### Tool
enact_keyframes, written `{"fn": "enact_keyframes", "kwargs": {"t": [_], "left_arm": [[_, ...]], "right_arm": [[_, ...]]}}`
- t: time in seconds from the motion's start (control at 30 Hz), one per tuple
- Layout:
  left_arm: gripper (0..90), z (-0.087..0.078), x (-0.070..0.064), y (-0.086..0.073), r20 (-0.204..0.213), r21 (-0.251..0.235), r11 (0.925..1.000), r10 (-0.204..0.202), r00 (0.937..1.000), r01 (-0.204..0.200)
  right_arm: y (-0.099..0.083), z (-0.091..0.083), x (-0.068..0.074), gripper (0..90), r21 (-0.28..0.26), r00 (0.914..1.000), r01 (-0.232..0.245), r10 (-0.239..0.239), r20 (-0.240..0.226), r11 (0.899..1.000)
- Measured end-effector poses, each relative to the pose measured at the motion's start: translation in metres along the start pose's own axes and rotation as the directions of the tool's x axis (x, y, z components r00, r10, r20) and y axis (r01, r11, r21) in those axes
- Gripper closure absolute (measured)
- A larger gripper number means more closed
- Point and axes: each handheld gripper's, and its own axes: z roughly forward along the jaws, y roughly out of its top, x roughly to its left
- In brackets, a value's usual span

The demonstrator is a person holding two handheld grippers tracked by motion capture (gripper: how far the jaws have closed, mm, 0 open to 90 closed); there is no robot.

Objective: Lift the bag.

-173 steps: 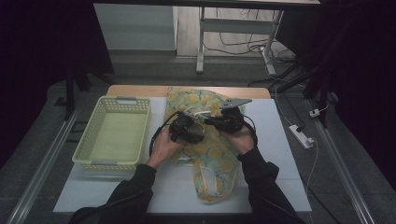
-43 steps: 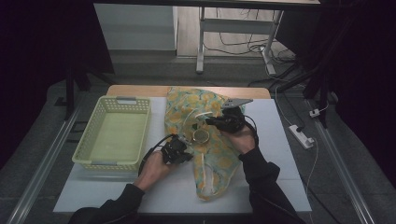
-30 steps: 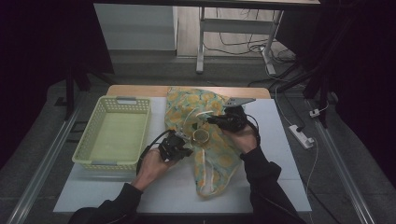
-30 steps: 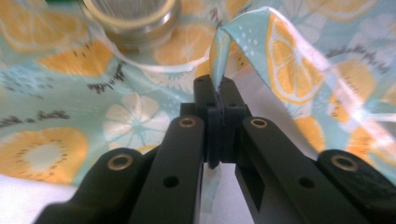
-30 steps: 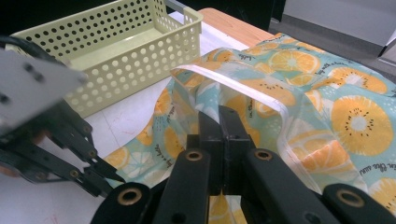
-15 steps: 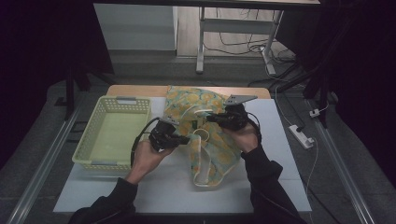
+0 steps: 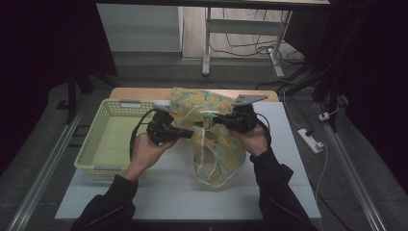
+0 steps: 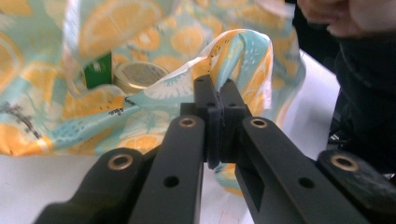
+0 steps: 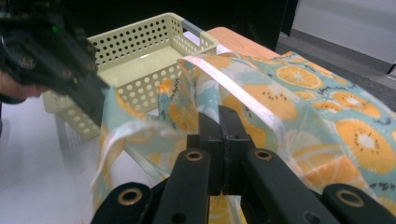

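A teal cloth bag (image 7: 214,147) printed with orange and kiwi slices lies on the white table (image 7: 159,192), its mouth lifted. My left gripper (image 7: 188,133) is shut on the left edge of the mouth, a fold of bag (image 8: 243,51) pinched between its jaws. Opposite it, my right gripper (image 7: 216,118) is shut on the other edge, near a white strap (image 9: 233,84). Inside the bag sit a gold-lidded tin (image 8: 140,74) and a green item (image 8: 99,70). The left gripper (image 9: 60,65) appears blurred in the right gripper view.
A pale yellow perforated basket (image 7: 91,144) stands empty at the table's left, close to the left hand. A white power strip (image 7: 310,140) lies on the floor to the right. Bare white tabletop stretches in front of the bag.
The left gripper moved from the bag's lower left up to its mouth and shut on the edge. The bag's mouth is now raised between both grippers.
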Motion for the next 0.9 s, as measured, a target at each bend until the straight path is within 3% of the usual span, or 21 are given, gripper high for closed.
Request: {"fn": "enact_keyframes", "kwargs": {"t": [0.43,0.9], "left_arm": [[89.6,-0.038,-0.002,0.042,0.007,-0.079,0.9968,0.01,0.9999,-0.01],[89.6,-0.082,-0.011,0.085,-0.021,-0.167,0.9852,0.034,0.9992,-0.037]], "right_arm": [[0.033,-0.012,0.007,90.0,-0.022,0.9993,0.036,-0.036,-0.013,0.999],[0.072,-0.023,0.014,90.0,-0.036,0.9972,0.074,-0.074,-0.008,0.997]]}}
